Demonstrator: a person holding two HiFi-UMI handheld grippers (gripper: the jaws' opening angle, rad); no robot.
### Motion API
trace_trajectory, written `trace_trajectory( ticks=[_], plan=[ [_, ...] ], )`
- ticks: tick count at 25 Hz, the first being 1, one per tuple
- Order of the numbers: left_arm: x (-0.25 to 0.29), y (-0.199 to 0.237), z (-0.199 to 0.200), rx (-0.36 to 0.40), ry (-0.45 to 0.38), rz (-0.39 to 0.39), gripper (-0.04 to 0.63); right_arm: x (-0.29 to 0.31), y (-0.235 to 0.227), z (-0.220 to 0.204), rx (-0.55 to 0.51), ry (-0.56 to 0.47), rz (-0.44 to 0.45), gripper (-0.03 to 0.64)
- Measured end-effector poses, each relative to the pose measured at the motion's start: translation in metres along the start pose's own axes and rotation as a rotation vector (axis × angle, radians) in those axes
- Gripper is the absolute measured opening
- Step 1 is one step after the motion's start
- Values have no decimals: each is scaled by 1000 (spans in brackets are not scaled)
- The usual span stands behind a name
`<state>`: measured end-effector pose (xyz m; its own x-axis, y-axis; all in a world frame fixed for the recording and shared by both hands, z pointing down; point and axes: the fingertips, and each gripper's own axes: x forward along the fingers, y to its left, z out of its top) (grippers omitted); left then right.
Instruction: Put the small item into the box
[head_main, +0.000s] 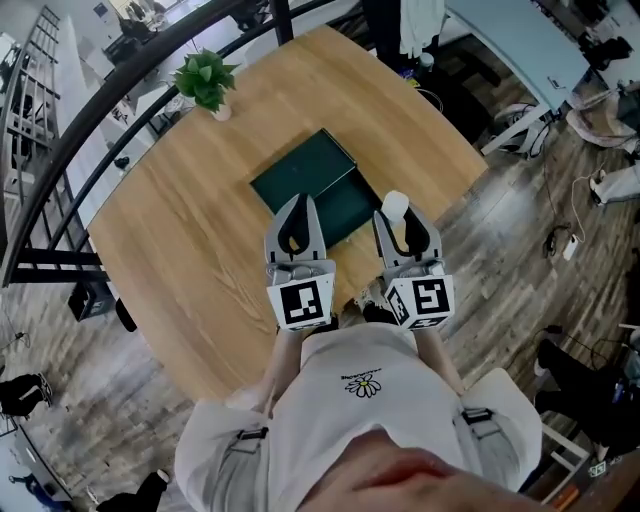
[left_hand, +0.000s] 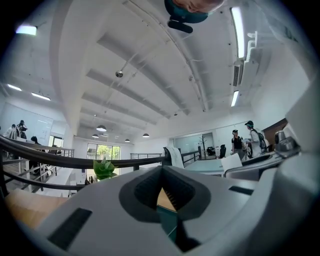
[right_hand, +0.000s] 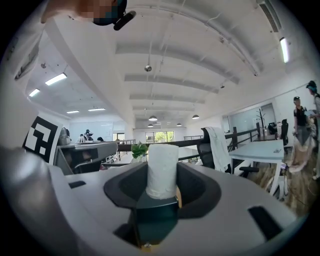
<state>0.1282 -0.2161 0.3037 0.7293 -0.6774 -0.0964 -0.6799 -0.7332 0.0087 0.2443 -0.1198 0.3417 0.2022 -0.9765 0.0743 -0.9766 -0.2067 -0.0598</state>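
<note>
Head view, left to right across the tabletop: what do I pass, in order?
Potted plant → left hand-held gripper → right hand-held gripper, shut on the white roll. Green box left out: it overlaps the left one.

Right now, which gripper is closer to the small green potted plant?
Left. The left gripper sits below-right of the small green potted plant; the right gripper, holding a white roll, is farther right.

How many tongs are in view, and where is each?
2. The left tongs, closed and empty, are at the green box's near edge; the right tongs, just right of that box, grip a white roll. None seem hidden.
</note>
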Motion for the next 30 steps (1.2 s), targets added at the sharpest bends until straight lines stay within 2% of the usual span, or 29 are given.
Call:
trace_trajectory(
  ticks=[6,11,18,20,22,26,30],
  plan=[
    [4,-3,-4,15,18,27,15,2,-9,10,-17,-21,43,179],
    [12,-11,-1,10,1,45,15,2,-17,14,-24,-31,64,179],
    [16,-15,12,70,-16,62,15,9,-23,26,-57,-64,79,179],
    [15,-13,13,67,-15,80,15,14,-21,26,-62,-60,95,179],
    [13,-11,17,52,-25,98,15,19,-17,27,-86,-55,129,179],
    [8,-3,18,53,-23,125,15,34,-2,34,-223,-55,237,179],
    [-1,10,15,56,-10,162,15,48,18,35,-342,-13,366,179]
  ],
)
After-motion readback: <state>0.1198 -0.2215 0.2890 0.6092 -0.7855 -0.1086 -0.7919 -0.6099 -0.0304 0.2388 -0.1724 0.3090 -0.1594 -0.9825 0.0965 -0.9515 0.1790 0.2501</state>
